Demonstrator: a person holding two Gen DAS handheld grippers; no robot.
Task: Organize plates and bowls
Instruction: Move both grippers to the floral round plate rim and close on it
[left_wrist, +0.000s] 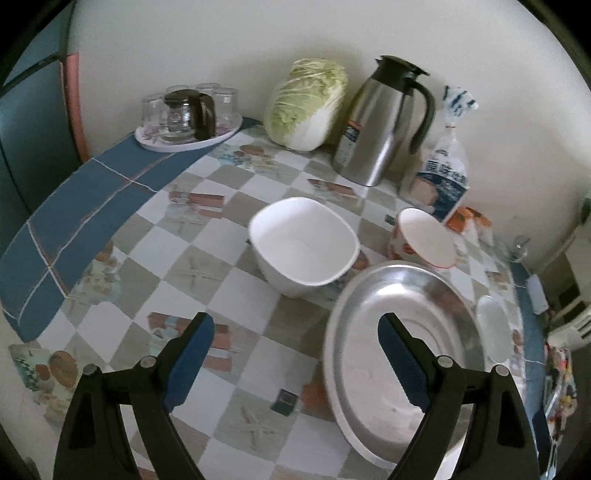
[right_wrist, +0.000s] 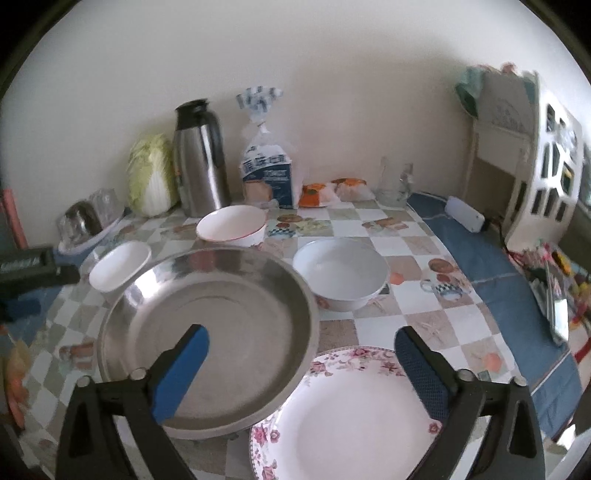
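- Checked vinyl cloth covers the table (right_wrist: 417, 236), which carries all the dishes; a steel jug (left_wrist: 384, 122), a cabbage (left_wrist: 306, 103) and a bread bag (right_wrist: 267, 173) stand at the wall behind them.
- Next in size is the steel pan (right_wrist: 236, 317), wide and shallow, near the front of the table. In the right wrist view its rim seems to lie over the edge of the floral plate (right_wrist: 354, 417), which is just beside it on the right.
- The floral plate lies flat at the front edge, empty.
- The round white bowl (right_wrist: 343, 277) stands behind the plate, close to the pan.
- The square white bowl (left_wrist: 303, 247) stands alone on the left side of the pan, upright and empty.
- The red-rimmed bowl (left_wrist: 424, 236) stands behind the pan, near the bread bag.
- The left hand-held gripper (left_wrist: 295, 354) hangs above the table with its jaws wide apart and nothing between them; its right finger is over the pan.
- The right hand-held gripper (right_wrist: 303, 365) also has its jaws apart and empty, over the place where pan and plate meet.
- I judge that the task is at its beginning: nothing is stacked yet. The next move probably needs one gripper to go down onto a bowl rim, with one finger inside and one outside, and to close firmly, because glazed ware is slippery.
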